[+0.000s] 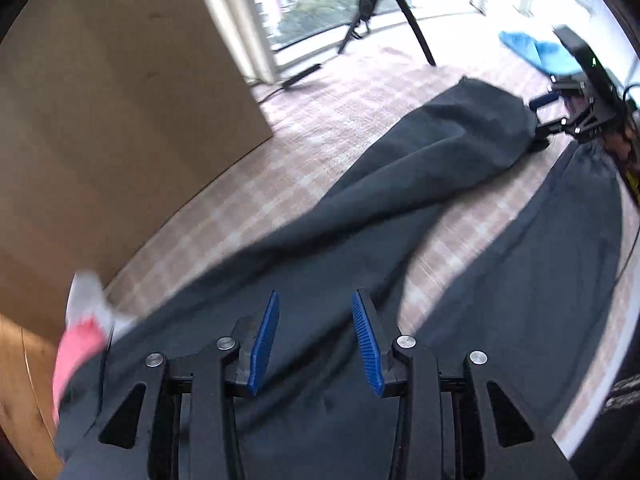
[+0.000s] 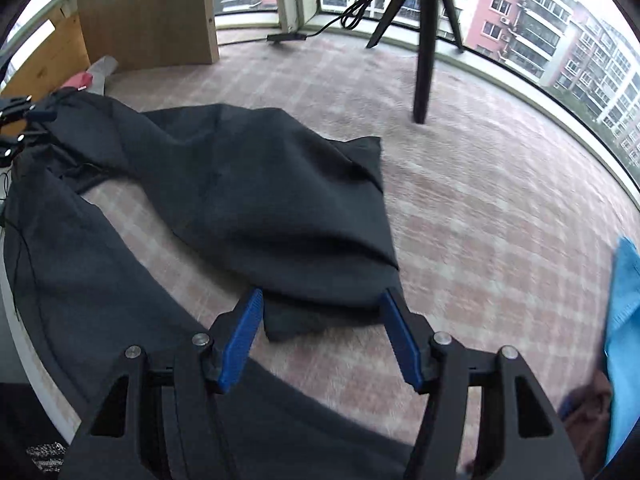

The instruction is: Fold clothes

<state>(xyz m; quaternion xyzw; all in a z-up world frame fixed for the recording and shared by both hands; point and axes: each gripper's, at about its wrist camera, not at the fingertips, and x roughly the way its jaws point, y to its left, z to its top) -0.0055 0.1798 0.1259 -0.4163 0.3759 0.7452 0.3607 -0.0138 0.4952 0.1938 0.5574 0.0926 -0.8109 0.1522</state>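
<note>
Dark grey trousers lie spread on a pink plaid cloth, legs apart. My left gripper is open, hovering over the waist end of the trousers. My right gripper is open over the hem of one trouser leg, fingers either side of the hem, nothing clamped. The other leg runs along the near edge. The right gripper also shows in the left wrist view at the leg's far end. The left gripper shows in the right wrist view at far left.
A brown board stands at the left. A black tripod stands on the cloth by the window. A blue cloth lies at right. A pink and white garment lies near the waist. A power strip lies by the window.
</note>
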